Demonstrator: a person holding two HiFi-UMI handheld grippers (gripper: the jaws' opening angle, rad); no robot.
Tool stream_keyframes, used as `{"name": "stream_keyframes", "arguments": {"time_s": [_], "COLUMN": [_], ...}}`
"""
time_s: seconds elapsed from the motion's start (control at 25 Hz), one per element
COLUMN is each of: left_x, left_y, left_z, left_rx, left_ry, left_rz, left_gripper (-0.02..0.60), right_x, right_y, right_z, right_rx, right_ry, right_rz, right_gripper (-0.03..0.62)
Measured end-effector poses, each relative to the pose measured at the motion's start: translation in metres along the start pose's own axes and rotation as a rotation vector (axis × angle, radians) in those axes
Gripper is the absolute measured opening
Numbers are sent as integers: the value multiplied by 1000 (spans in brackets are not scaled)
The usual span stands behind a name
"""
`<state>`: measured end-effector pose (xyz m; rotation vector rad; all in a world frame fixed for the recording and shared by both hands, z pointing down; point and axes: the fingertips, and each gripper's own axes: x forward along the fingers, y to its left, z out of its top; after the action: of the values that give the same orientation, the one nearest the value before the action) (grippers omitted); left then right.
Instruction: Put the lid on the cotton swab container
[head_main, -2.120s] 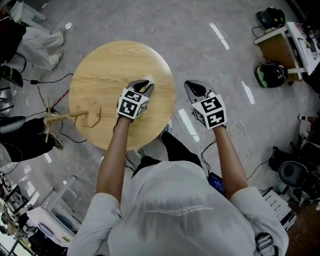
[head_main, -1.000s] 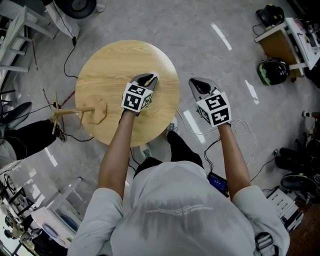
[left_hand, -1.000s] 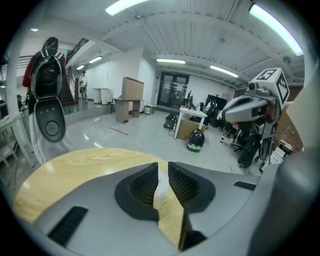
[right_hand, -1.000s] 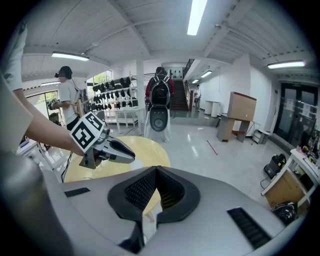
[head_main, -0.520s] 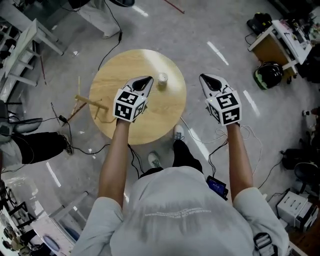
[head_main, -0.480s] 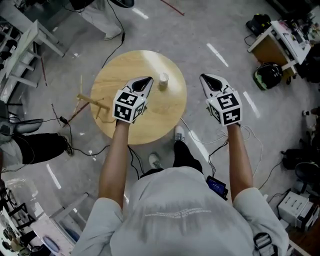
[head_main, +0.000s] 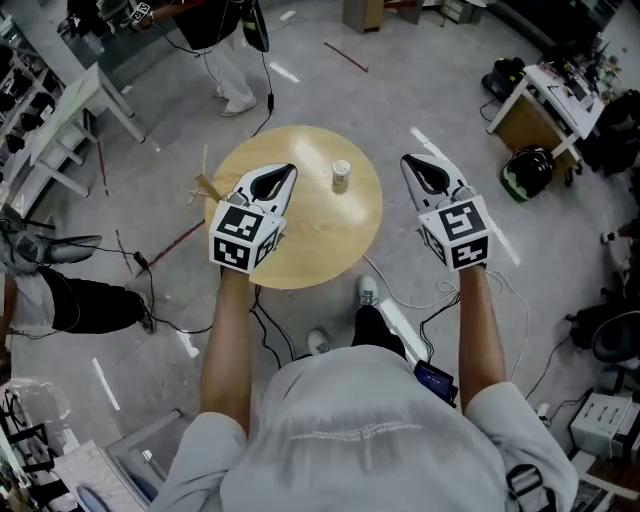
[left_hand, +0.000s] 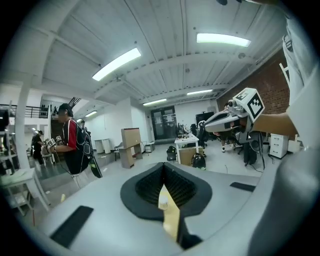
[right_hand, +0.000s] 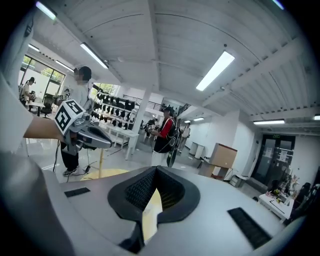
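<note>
Small white cylindrical cotton swab container (head_main: 341, 177), standing upright, on the round wooden table (head_main: 310, 240), right of centre.

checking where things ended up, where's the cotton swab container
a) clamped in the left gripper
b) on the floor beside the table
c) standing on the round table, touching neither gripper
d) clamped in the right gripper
c: the head view shows the cotton swab container upright on the round table, apart from the left gripper and the right gripper.
</note>
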<state>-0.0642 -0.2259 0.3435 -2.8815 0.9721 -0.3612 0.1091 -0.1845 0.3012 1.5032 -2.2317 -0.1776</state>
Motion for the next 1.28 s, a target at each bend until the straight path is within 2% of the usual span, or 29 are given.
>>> {"name": "stream_keyframes", "arguments": {"time_s": [0.24, 0.44, 0.8, 1.28], "left_x": [-52, -83, -111, -112], "left_y": [-13, -15, -23, -23], "left_z": [30, 43, 67, 67], "left_rx": [32, 54, 129, 141], "left_ry": [-66, -83, -109, -117], "left_rz": [22, 40, 68, 80], "left_gripper": [18, 18, 18, 18], "right_x": [-32, -46, -61, -57], "right_y": [29, 47, 57, 65], "right_z": [35, 54, 75, 71], "right_rx": [-33, -52, -81, -108], "right_ry": [-58, -82, -120, -115], "right_rz": [10, 6, -8, 9], "right_gripper": [27, 27, 26, 26]}}
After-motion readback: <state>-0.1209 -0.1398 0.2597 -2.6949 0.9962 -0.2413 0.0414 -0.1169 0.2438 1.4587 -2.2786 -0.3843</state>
